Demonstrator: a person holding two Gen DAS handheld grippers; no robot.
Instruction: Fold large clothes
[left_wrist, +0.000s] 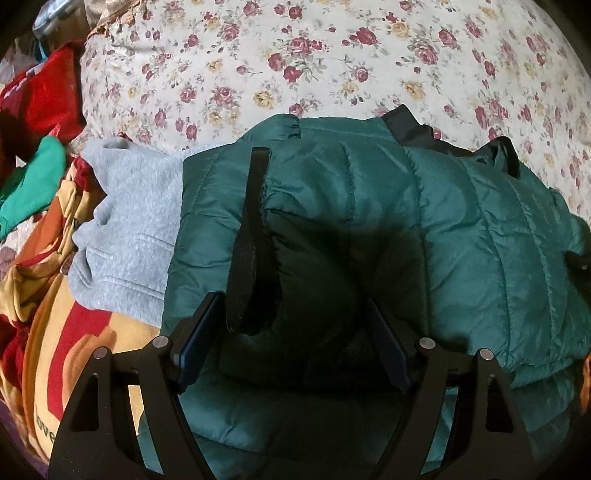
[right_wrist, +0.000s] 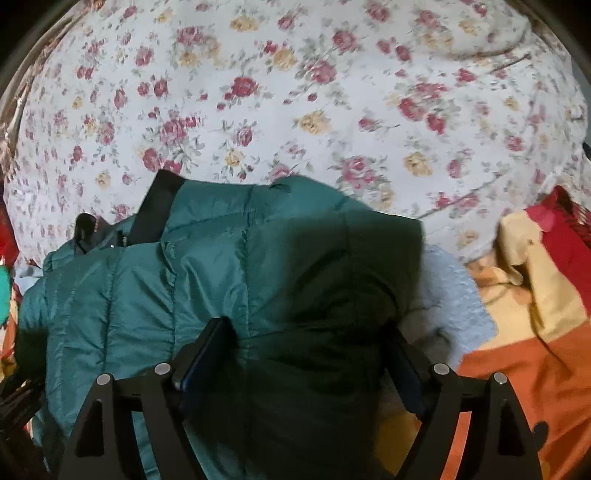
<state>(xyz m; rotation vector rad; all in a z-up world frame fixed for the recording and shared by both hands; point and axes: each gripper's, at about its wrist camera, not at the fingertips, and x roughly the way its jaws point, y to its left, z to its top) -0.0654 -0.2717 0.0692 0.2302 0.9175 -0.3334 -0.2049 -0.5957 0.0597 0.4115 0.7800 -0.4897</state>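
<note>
A teal quilted puffer jacket lies folded in a bundle on the bed, with a black lining strip at its far edge. My left gripper hangs just above its near part, jaws spread wide, nothing between them; a black strap crosses the jacket by the left finger. In the right wrist view the same jacket fills the lower middle. My right gripper is open wide over its shadowed right end, empty.
A floral bedsheet covers the bed beyond the jacket. A grey sweatshirt lies beside the jacket. Red, green and yellow-orange clothes are piled at the left; an orange-yellow cloth lies at the right.
</note>
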